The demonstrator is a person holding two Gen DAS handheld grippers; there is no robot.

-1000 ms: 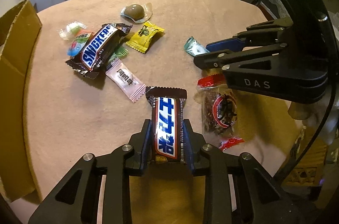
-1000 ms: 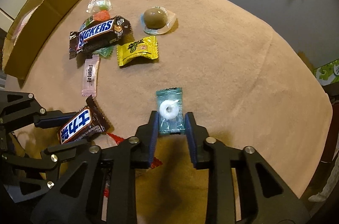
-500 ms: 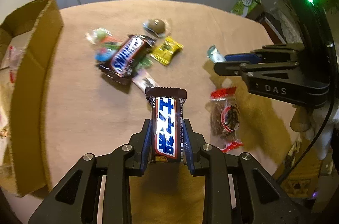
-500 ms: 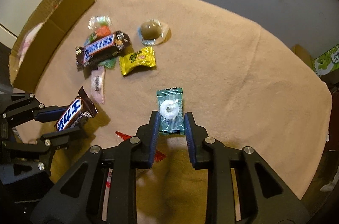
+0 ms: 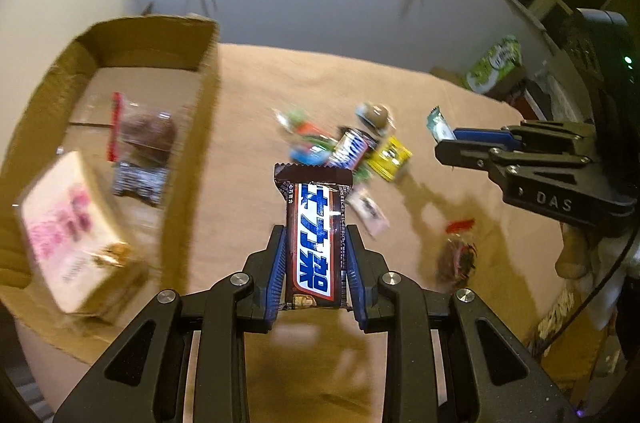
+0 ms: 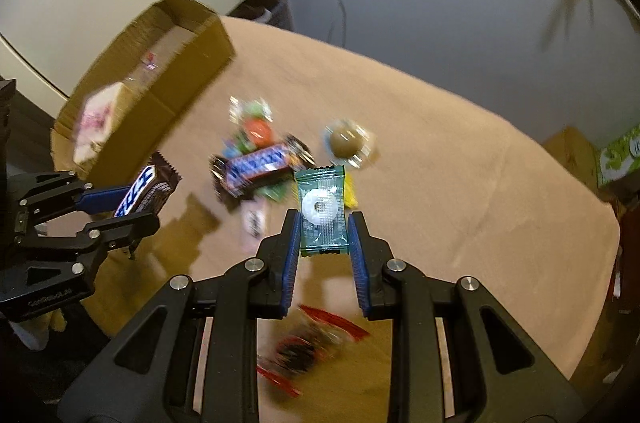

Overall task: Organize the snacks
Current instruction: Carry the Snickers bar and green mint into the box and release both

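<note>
1. Left gripper (image 5: 315,259): clamped on one brown Snickers bar (image 5: 315,235), held above the table; lower wrapper end hidden between the pads.
2. Right gripper (image 6: 323,239): clamped on one teal mint packet (image 6: 321,209), also held above the table; packet partly covering a yellow candy (image 6: 351,193).
3. One red-ended snack bag (image 6: 306,347), on the tan tablecloth (image 6: 460,191), blurred, contents unreadable.
4. Loose pile mid-table: one larger Snickers bar (image 6: 258,165), one round brown sweet (image 6: 346,142), several small wrappers smeared by motion, count uncertain.
5. One cardboard box (image 5: 200,151) at table's left: one pink-printed packet (image 5: 68,231), two darker packets, blurred; near end cut off.
</note>
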